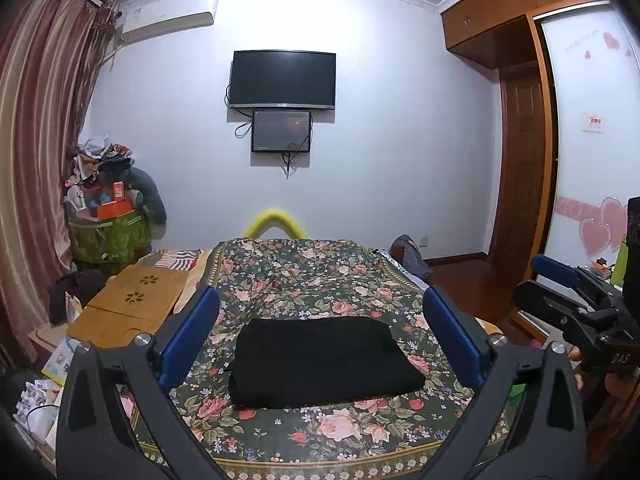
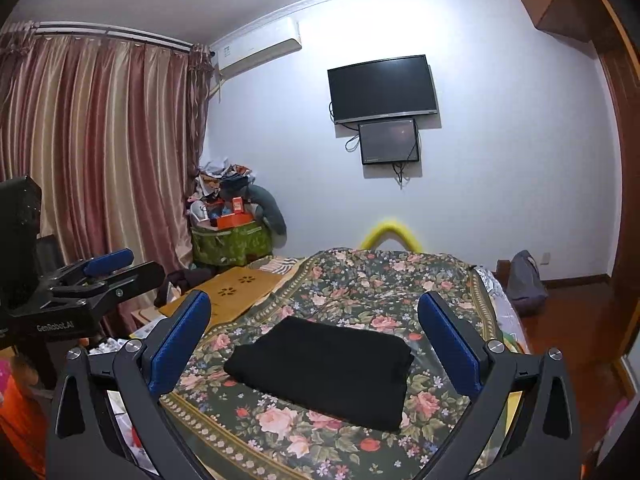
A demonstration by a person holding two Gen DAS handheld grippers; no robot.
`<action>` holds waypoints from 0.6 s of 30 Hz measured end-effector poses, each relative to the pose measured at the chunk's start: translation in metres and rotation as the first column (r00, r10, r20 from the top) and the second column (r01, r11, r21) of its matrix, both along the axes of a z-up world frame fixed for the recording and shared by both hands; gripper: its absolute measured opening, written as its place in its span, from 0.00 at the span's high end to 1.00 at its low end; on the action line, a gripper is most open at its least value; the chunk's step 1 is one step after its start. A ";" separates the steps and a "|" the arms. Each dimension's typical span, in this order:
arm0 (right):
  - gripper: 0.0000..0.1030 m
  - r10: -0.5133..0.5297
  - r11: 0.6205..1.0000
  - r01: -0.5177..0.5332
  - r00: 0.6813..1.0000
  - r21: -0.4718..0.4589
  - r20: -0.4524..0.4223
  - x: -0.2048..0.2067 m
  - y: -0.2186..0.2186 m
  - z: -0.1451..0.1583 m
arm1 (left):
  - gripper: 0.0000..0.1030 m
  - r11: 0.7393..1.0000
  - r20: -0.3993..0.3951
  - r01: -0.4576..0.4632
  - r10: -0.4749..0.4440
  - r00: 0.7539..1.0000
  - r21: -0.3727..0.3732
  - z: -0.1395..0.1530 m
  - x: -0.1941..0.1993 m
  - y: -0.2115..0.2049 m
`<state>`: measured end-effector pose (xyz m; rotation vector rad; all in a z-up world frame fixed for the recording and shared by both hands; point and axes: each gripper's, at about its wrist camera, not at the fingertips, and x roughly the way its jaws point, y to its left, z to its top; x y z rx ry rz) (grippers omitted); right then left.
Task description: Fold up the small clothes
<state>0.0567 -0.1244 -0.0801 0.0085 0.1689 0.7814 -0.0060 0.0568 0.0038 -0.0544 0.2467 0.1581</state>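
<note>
Black garment lies folded on the floral bed, apparently finished; left tongs and right tongs hover spread wide, empty; next comes fetching another piece

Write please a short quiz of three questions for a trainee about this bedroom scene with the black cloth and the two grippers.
1. True or false: the black garment lies folded on the floral bedspread.
2. Is the left gripper holding anything?
A. yes, the garment
B. no, it stands open and empty
C. yes, the bedspread
3. Fill in: in the right wrist view, the right gripper is ____.

Key
1. True. It is a flat, compact rectangle.
2. B. Its blue pads stand wide apart, clear of the garment.
3. Open, with nothing between its pads.
</note>
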 end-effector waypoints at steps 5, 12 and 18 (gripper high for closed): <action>0.00 -0.009 1.000 0.009 1.000 -0.001 -0.003 0.000 0.000 -0.001 | 0.01 1.000 -0.005 0.004 -0.004 1.000 0.000 -0.002 0.001 0.000; 0.00 -0.019 1.000 0.019 1.000 0.001 -0.012 -0.001 -0.001 -0.001 | 0.00 1.000 -0.009 0.012 -0.012 1.000 0.005 -0.004 0.002 0.000; 0.00 -0.024 1.000 0.024 1.000 0.003 -0.012 -0.002 -0.002 0.000 | 0.00 1.000 -0.007 0.018 -0.018 1.000 0.005 -0.004 0.001 0.000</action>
